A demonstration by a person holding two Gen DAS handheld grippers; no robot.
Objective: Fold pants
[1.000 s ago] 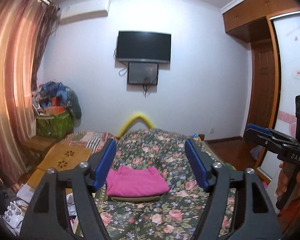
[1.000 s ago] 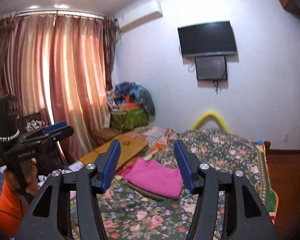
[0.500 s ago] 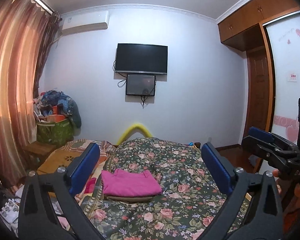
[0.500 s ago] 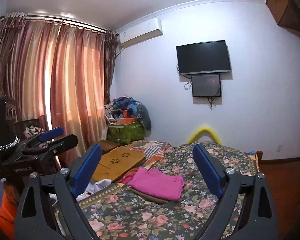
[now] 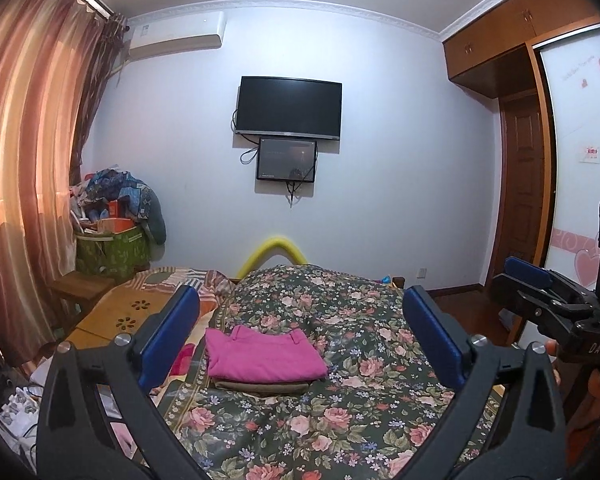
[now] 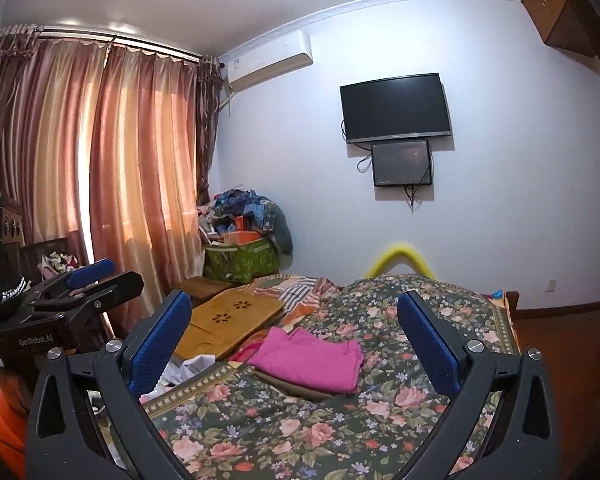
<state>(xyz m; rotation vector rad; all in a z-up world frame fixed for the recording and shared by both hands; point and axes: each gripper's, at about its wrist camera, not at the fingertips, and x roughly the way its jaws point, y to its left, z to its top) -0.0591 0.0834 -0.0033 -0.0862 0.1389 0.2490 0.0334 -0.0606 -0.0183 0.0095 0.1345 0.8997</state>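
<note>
Folded pink pants lie on top of a folded brown garment on the floral bedspread. They also show in the right wrist view. My left gripper is open and empty, held well above and back from the stack. My right gripper is open and empty, also raised and apart from the pants. Each gripper shows at the edge of the other's view: the right one, the left one.
A wooden lap tray lies on the bed's left side. A green bag piled with clothes stands by the curtain. A TV hangs on the far wall. A wardrobe and door are at right.
Both grippers opened wider and pulled up and back from the bed, so the folded stack looks farther away. The pants have not moved.
</note>
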